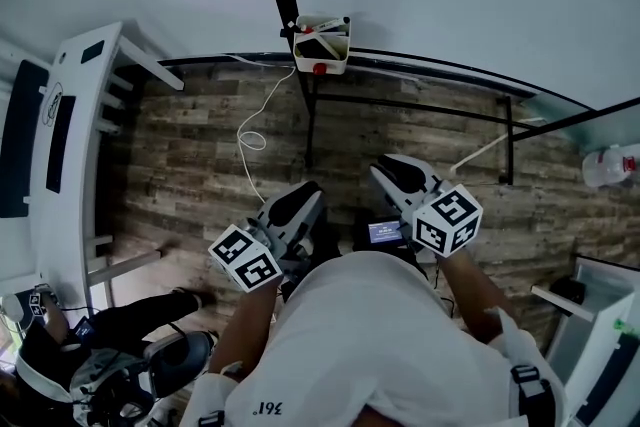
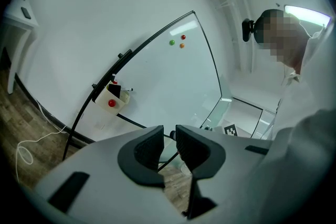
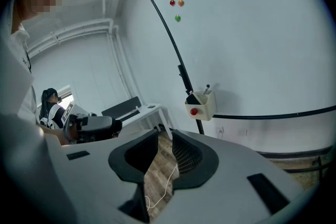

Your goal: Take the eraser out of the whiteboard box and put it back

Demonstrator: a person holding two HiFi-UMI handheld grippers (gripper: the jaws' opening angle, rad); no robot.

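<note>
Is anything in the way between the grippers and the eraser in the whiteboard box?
Nothing visible. The box hangs at the whiteboard's edge with the eraser inside. Only open air lies between it and the left gripper and right gripper, both open and empty.

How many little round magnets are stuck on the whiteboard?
3, clustered high on the whiteboard: a red magnet, an orange magnet beside it, a green magnet nearby. Others may be out of view.

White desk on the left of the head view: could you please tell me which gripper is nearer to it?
Left. The left gripper is on the desk side, well clear of it; the right gripper is farther away, beyond the left one.
</note>
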